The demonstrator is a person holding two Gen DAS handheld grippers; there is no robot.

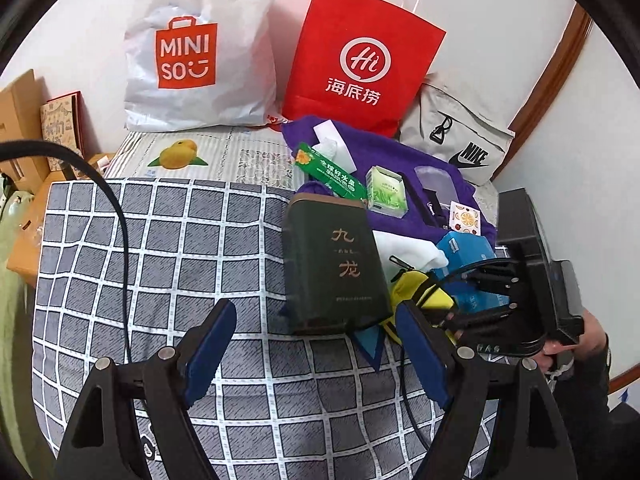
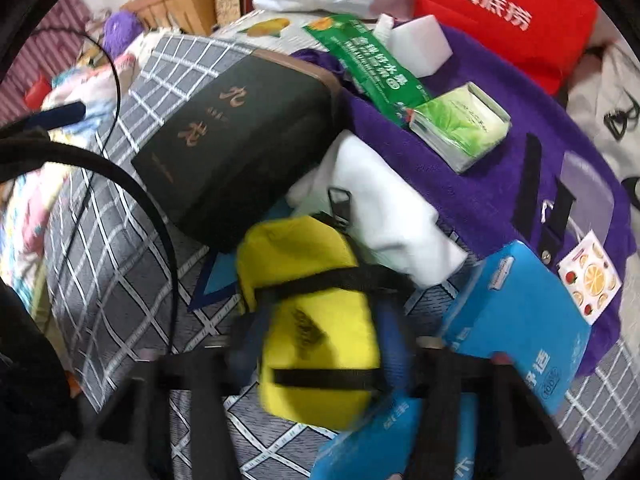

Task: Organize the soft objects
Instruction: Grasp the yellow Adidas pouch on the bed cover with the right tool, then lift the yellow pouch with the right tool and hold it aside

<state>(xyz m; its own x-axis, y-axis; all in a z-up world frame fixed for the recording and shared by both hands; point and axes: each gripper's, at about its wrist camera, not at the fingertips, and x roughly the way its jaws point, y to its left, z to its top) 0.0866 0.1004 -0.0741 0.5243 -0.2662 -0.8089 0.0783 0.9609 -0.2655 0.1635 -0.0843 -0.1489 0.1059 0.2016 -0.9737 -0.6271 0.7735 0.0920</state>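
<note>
Mostly blurred, right gripper point(image 2: 316, 360) fingers clamped on yellow pouch point(image 2: 316, 320), left gripper point(image 1: 316, 356) spread, empty

Soft, even indoor light fills the room, with faint shadows and no glare. The left wrist view is sharp. The right wrist view smears with motion blur, worst along the bottom. Fisheye bending curves both frames' edges, and the corners go black.

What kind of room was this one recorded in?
Probably a bedroom: things are piled on a bed with a checked quilt, and shopping bags lean against the wall behind, with cardboard boxes beside.
</note>
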